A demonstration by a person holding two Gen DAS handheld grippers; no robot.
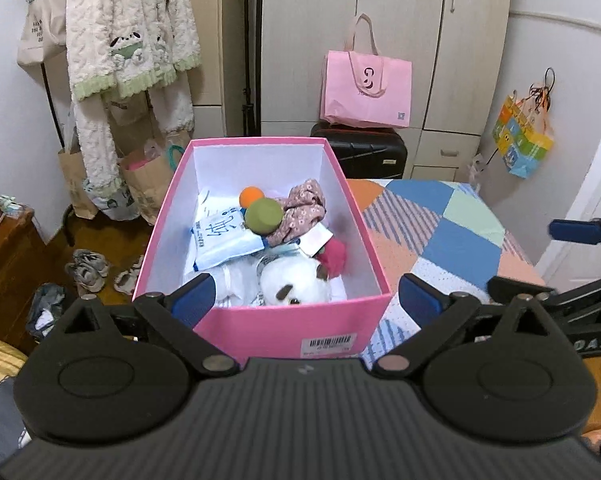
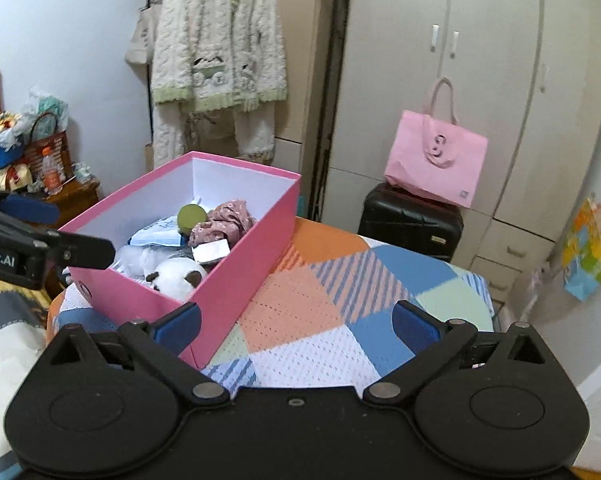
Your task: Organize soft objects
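- The soft objects are seen lying inside the pink box (image 1: 260, 328), which is resting on a surface covered by a patchwork blanket (image 1: 452, 240); whether a bed or a desk lies beneath cannot be told.
- Inside the box, a panda plush (image 1: 296, 284) is lying at the near end, a floral cloth (image 1: 300, 212) toward the far right, a green ball (image 1: 263, 216) and an orange ball (image 1: 249, 197) near the middle, and a blue-and-white packet (image 1: 224, 240) on the left.
- The left gripper (image 1: 304, 300) is being held spread wide and empty, just above the near wall of the box.
- The right gripper (image 2: 296, 324) is likewise being held spread and empty, over the blanket beside the box's near corner.
- No loose soft object is seen on the blanket, so the sorting is judged to be nearly or wholly done.
- If contents are being tidied, a descent straight down between the box walls is advised, with the plush taken at its middle so that it is not dragged over the rim.
- The thin box walls are judged easy to knock or tip; the near rim should be cleared before any reach inward.
- Open room is being offered by the blanket to the right of the box; the blanket's far edge falls away toward a black suitcase (image 2: 412, 224).
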